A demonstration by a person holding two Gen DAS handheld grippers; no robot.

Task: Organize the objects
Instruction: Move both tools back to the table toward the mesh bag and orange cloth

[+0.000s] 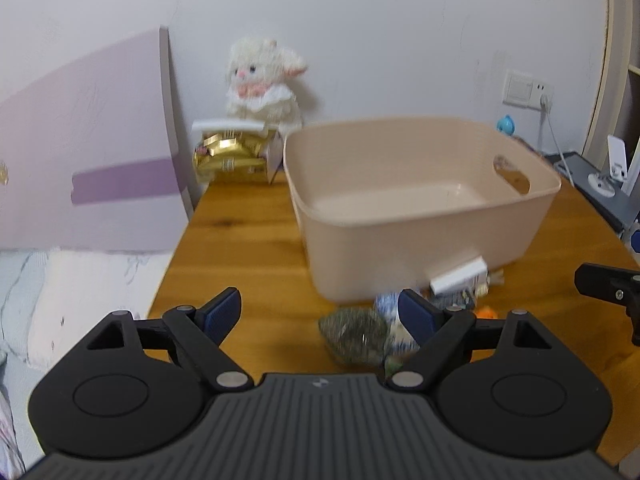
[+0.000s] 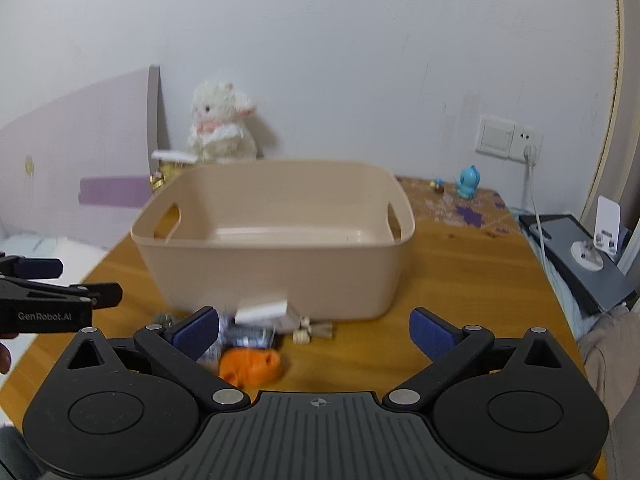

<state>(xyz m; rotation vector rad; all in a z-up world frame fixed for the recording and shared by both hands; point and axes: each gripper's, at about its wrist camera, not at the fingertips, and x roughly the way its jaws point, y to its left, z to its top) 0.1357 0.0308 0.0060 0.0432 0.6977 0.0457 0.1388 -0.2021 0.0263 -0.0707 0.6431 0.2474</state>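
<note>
An empty beige plastic basket (image 1: 400, 240) (image 2: 276, 272) stands on the wooden table (image 1: 248, 248) (image 2: 460, 280). Small items lie in front of it: a dark mesh pouch (image 1: 354, 336), a white box (image 1: 460, 276) (image 2: 262, 311), a blue-white packet (image 2: 246, 336), an orange toy (image 2: 250, 366) and a small beige toy (image 2: 308, 330). My left gripper (image 1: 320, 314) is open, just left of and above the pouch. My right gripper (image 2: 314, 334) is open, hovering over the pile with nothing between its fingers. The left gripper (image 2: 60, 296) shows at the left edge of the right wrist view.
A white plush sheep (image 1: 264, 80) (image 2: 220, 128) and a gold packet (image 1: 228, 156) sit at the back left by the wall. A blue figurine (image 2: 467, 182), a wall socket with cable (image 2: 528, 148) and a dark tablet with a stand (image 2: 580, 256) are on the right. A bed (image 1: 60, 300) lies left.
</note>
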